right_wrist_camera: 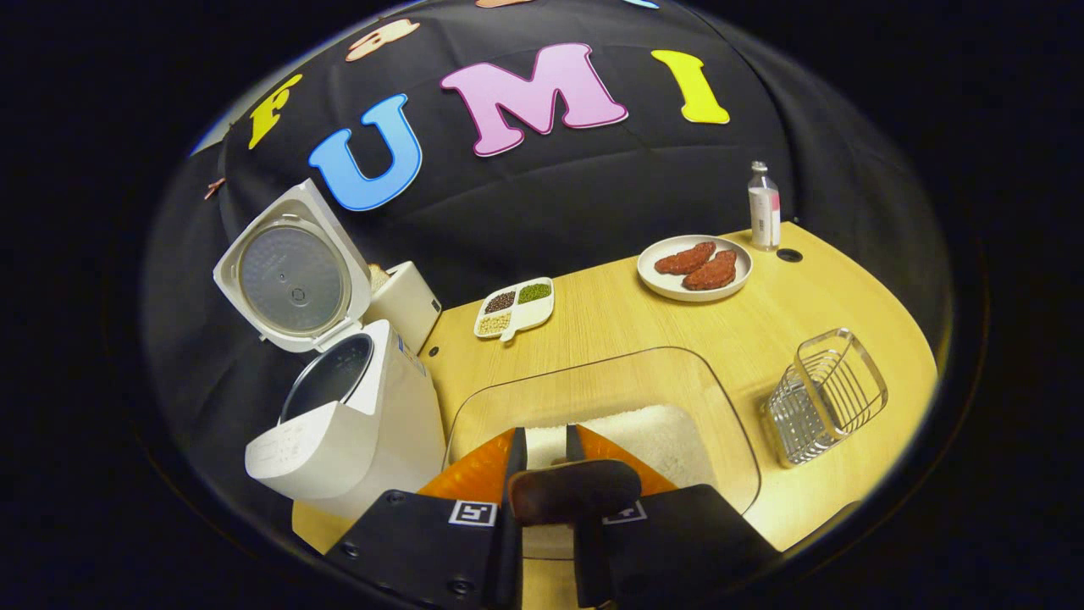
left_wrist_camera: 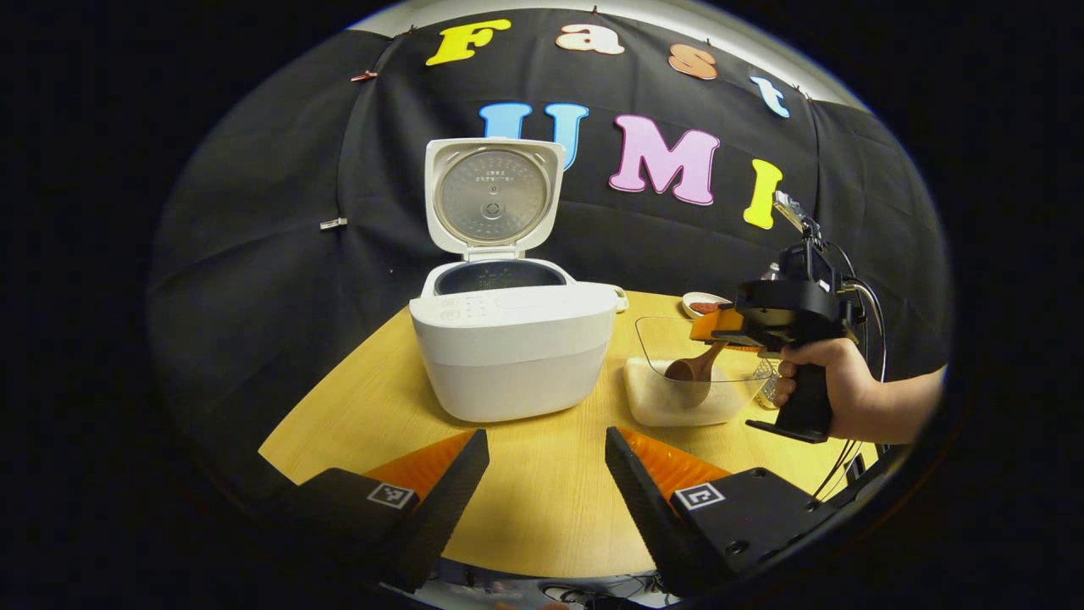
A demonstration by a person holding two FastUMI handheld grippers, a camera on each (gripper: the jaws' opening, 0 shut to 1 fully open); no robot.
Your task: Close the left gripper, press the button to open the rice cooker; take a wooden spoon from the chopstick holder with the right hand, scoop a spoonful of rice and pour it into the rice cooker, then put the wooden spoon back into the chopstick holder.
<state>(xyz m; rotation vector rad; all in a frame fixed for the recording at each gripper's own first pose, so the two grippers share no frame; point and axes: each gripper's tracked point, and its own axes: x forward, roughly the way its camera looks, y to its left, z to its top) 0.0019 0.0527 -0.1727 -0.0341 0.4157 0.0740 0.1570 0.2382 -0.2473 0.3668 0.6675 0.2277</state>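
The right gripper (right_wrist_camera: 546,457) is clamped on the wooden spoon (left_wrist_camera: 690,370), whose brown bowl dips into white rice (right_wrist_camera: 652,436) in a clear container (right_wrist_camera: 728,424) directly beneath it. Farther left, the white rice cooker (left_wrist_camera: 512,356) stands with its lid up. Tilting the spoon in transit would likely spill grains. The left gripper (left_wrist_camera: 546,466) hovers wide apart, empty.

In the right gripper view, the rice cooker (right_wrist_camera: 356,424) stands left of the rice container (right_wrist_camera: 677,398) — wire chopstick holder (right_wrist_camera: 826,394) right, plate (right_wrist_camera: 694,284) behind.

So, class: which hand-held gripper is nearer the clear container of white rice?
Right. The right hand-held gripper hangs over the clear container of white rice, holding the wooden spoon; the left hand-held gripper sits back, open.
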